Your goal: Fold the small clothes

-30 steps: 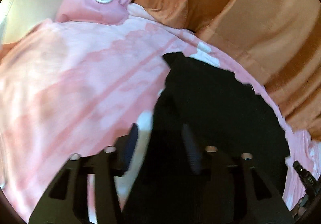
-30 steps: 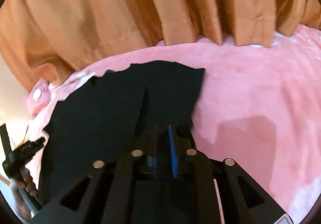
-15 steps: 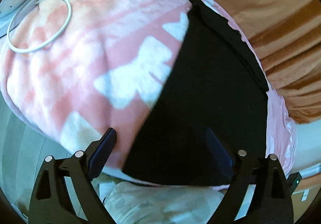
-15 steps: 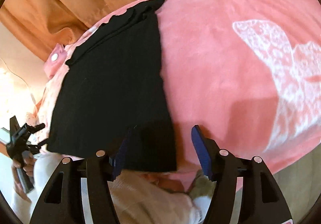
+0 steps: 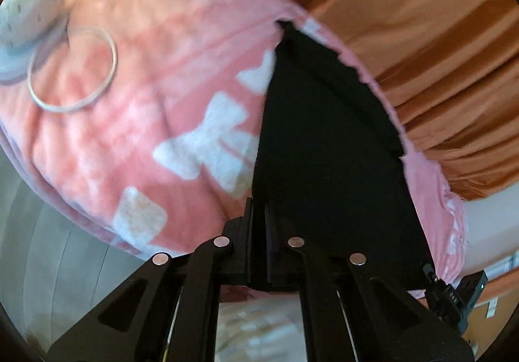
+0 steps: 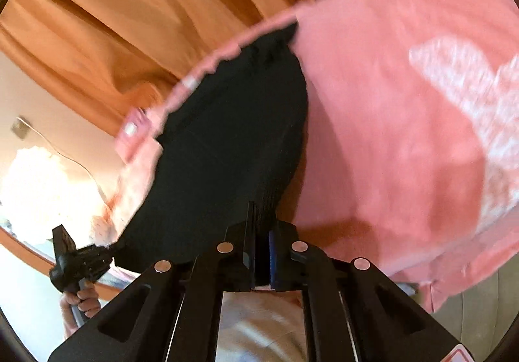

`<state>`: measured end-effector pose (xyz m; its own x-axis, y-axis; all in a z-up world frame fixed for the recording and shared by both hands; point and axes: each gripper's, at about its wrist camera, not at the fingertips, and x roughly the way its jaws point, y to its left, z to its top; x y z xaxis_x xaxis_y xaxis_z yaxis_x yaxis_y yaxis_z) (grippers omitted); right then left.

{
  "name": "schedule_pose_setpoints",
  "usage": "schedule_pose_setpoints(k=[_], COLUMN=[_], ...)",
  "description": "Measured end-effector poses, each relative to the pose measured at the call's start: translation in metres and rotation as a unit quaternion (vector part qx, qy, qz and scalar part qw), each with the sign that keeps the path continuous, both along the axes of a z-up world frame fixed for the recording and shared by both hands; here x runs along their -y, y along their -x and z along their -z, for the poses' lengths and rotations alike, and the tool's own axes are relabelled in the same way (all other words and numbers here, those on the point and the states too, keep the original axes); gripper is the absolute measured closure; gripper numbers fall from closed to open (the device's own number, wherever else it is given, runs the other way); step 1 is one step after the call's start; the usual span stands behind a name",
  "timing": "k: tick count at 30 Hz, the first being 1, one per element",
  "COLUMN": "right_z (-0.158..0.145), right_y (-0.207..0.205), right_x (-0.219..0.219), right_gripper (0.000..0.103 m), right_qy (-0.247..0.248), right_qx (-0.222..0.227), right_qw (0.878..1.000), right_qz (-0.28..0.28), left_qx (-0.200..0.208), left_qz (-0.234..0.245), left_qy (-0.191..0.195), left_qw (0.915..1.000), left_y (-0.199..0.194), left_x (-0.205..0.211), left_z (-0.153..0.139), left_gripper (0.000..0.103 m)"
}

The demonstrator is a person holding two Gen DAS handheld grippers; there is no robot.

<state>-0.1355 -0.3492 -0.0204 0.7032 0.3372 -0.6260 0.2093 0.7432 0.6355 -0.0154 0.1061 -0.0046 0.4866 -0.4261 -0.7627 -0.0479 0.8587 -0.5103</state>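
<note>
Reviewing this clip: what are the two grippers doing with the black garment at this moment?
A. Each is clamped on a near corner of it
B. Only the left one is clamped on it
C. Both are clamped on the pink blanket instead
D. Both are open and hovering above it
A: the left gripper and the right gripper each have their jaws closed on the near edge of the black garment, which lies on the pink blanket.
</note>
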Motion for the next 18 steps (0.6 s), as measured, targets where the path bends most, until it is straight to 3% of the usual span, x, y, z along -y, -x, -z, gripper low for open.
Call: schedule_pose_setpoints(k=[7,11,14,16,18], right_z=[-0.033,-0.042,-0.047,-0.066,-0.095], right_y=[0.043,0.087,0.123,0.142,0.141], right_x=[0.01,0.007,0.001,-0.002,0.001], right_gripper=[0.098,0.098,0.098,0.098,0.098], right_qy=[0.006,0.02,0.017,0.009,0.013], right_qx=[0.031,0.005,-0.023,-0.017,0.016], right_qw=[0.999,1.0,0.999,1.0,1.0], right_qz=[0.011,-0.001,-0.015,-0.021,-0.024], left_qx=[0.041,0.016,-0.015,-0.008,0.021], left_qz=[0.034,0.049,0.037,0.026,0.028], left_qy=[0.013,0.012,0.043,0.059,0.053], left_qw=[0.9985,0.9986,0.9983,0.9979,0.998], left_y=[0.048,0.093,0.129,0.145,0.14], left_x=[0.001,-0.008,-0.026,-0.034,-0.033], left_z=[-0.052,-0.052,-0.053,-0.07,-0.096], left_gripper=[0.099,0.099,0.099,0.099,0.099])
